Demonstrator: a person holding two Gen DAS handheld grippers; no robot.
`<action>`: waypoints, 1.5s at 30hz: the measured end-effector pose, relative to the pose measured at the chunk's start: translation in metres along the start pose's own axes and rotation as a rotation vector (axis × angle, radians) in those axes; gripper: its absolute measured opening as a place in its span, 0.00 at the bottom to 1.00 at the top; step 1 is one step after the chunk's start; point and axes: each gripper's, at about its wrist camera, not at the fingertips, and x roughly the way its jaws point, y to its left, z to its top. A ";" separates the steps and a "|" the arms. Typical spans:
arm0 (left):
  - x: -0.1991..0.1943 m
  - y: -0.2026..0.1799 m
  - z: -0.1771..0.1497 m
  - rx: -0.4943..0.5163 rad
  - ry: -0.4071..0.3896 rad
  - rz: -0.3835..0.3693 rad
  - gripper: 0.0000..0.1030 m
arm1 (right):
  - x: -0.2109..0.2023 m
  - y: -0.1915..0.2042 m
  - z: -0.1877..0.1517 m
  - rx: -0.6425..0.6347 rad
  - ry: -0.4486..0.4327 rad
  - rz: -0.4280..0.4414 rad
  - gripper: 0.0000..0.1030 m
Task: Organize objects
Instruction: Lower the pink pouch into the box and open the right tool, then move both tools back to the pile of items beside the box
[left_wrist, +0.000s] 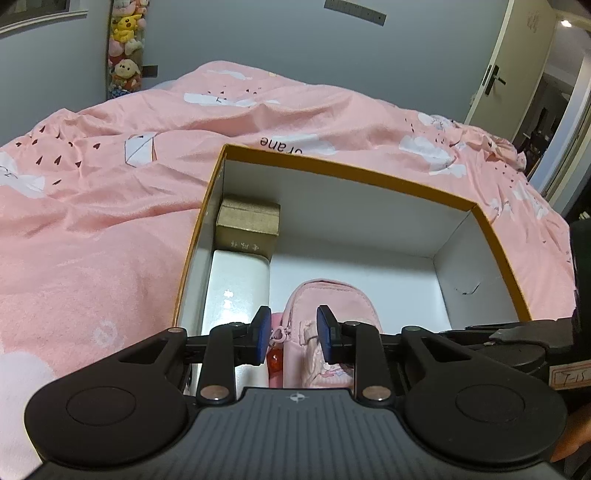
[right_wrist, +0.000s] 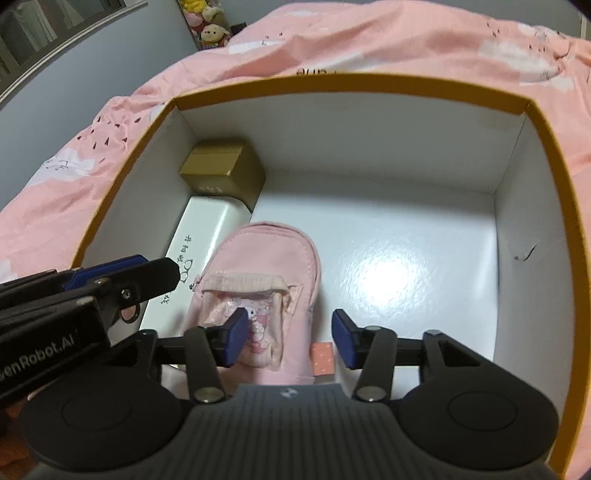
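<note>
An open box with an orange rim (left_wrist: 347, 170) and white inside lies on the bed; it also shows in the right wrist view (right_wrist: 369, 79). In it are a gold carton (left_wrist: 247, 225) (right_wrist: 221, 173), a white case (left_wrist: 236, 291) (right_wrist: 207, 236) and a pink pouch (left_wrist: 332, 306) (right_wrist: 266, 258). My left gripper (left_wrist: 291, 338) is open above the pouch's near end, its fingers either side of the zip pull. My right gripper (right_wrist: 290, 341) is open over the pouch's near right edge, empty. The left gripper's fingers (right_wrist: 122, 273) show at the left of the right wrist view.
A pink bedspread (left_wrist: 110, 206) surrounds the box. A small orange-pink dotted block (right_wrist: 323, 356) lies in the box by the pouch. Soft toys (left_wrist: 125, 44) hang on the far wall. A door (left_wrist: 517, 74) stands at the right. The box's right half has bare white floor (right_wrist: 406, 266).
</note>
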 end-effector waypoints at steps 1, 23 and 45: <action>-0.002 0.000 0.000 0.001 -0.008 -0.001 0.31 | -0.002 0.000 0.000 -0.004 -0.012 -0.004 0.56; -0.068 -0.039 -0.024 0.151 -0.024 -0.062 0.32 | -0.111 0.006 -0.058 -0.063 -0.254 -0.111 0.57; -0.064 -0.003 -0.083 -0.028 0.389 -0.264 0.32 | -0.127 -0.015 -0.135 0.074 -0.041 -0.140 0.51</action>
